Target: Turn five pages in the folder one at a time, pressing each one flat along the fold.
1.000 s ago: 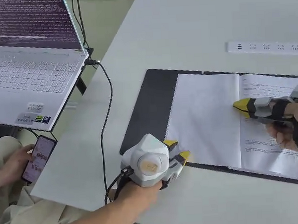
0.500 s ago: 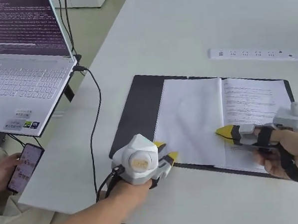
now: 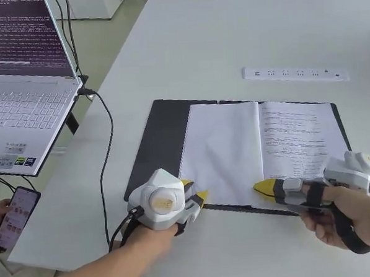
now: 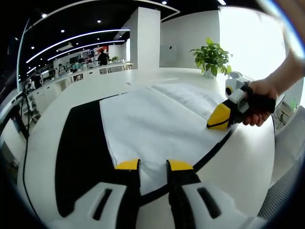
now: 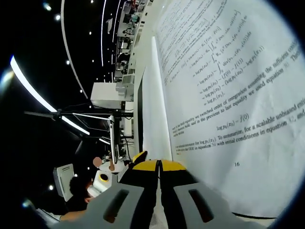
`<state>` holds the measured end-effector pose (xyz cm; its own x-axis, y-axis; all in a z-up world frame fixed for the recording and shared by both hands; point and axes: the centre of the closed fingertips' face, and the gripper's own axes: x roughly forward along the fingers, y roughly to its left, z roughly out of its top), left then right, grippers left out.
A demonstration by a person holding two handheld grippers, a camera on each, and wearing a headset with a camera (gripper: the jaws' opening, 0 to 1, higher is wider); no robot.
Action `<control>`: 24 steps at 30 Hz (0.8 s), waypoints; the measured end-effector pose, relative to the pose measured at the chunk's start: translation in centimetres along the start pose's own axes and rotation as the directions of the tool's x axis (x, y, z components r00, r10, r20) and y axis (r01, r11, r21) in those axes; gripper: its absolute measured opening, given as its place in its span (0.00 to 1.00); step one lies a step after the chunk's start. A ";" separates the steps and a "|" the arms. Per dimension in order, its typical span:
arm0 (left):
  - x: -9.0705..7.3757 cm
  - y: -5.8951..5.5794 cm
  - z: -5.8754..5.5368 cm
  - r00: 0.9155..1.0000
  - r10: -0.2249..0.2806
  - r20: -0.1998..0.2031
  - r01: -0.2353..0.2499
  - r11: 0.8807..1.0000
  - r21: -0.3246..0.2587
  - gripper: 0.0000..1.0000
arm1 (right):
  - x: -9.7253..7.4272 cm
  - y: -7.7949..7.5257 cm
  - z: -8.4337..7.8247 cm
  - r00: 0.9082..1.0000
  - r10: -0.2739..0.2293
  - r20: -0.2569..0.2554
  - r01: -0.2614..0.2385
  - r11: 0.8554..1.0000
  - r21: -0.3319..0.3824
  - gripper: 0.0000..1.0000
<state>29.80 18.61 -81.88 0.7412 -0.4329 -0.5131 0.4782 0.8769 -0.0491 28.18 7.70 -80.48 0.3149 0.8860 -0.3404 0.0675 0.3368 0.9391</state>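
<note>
Where the black plastic folder (image 3: 163, 146) is lying: it is resting open and flat in the middle of the head view on the white table (image 3: 186, 45), with its bare left cover showing dark at the left.
Blank white page (image 3: 223, 152): it is lying flat just left of the fold, covering the right part of that cover.
Printed white page (image 3: 297, 139): it is lying flat right of the fold, carrying lines of text and equations; the right gripper view is showing the number 16 near its lower edge.
Left hand-held gripper (image 3: 194, 189): white with yellow tips, it is sitting at lower centre of the head view, at the folder's lower edge by the blank page's lower left corner; its jaws are standing a little apart and gripping nothing.
Right hand-held gripper (image 3: 259, 187): it is pointing left from the lower right, with its yellow tips at the printed page's lower edge just beside the fold; its jaws are pressing together, with nothing seen between them.
Silver laptop (image 3: 21, 91): it is sitting open at upper left.
Black cable (image 3: 107, 136): it is curving from the laptop down the table toward the left gripper.
White power strip (image 3: 296, 74): it is lying beyond the folder at upper right.
</note>
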 end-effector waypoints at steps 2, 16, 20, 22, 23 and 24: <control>0.0 0.0 0.0 1.000 0.003 0.002 -0.003 1.000 0.001 0.20 | -0.2 -0.1 -0.7 1.000 0.004 -0.013 -0.004 1.000 0.005 0.00; -0.1 -0.3 0.3 0.999 -0.007 -0.037 0.005 0.999 -0.037 0.24 | -4.3 2.9 -2.9 0.992 0.035 0.118 -0.019 0.991 -0.131 0.00; -0.9 -1.2 0.6 0.998 -0.025 -0.065 0.023 0.999 -0.032 0.29 | -6.5 2.5 -1.5 0.981 -0.010 0.195 0.050 0.978 -0.204 0.00; -1.6 -1.5 1.0 0.998 -0.038 -0.059 0.036 0.999 -0.038 0.30 | -7.9 2.8 -1.3 0.970 -0.043 0.238 0.112 0.951 -0.287 0.02; -1.9 -1.6 1.3 0.998 -0.039 -0.052 0.037 0.999 -0.039 0.32 | -8.4 2.8 -1.2 0.965 -0.058 0.255 0.136 0.944 -0.301 0.08; -2.4 -1.7 1.6 0.998 -0.042 -0.049 0.040 0.998 -0.046 0.34 | -9.1 3.0 -1.4 0.961 -0.077 0.267 0.162 0.936 -0.313 0.11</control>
<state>28.00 17.81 -79.21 0.6965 -0.4586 -0.5520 0.4852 0.8676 -0.1086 24.23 1.06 -74.64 0.5503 0.7399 -0.3868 -0.1822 0.5585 0.8092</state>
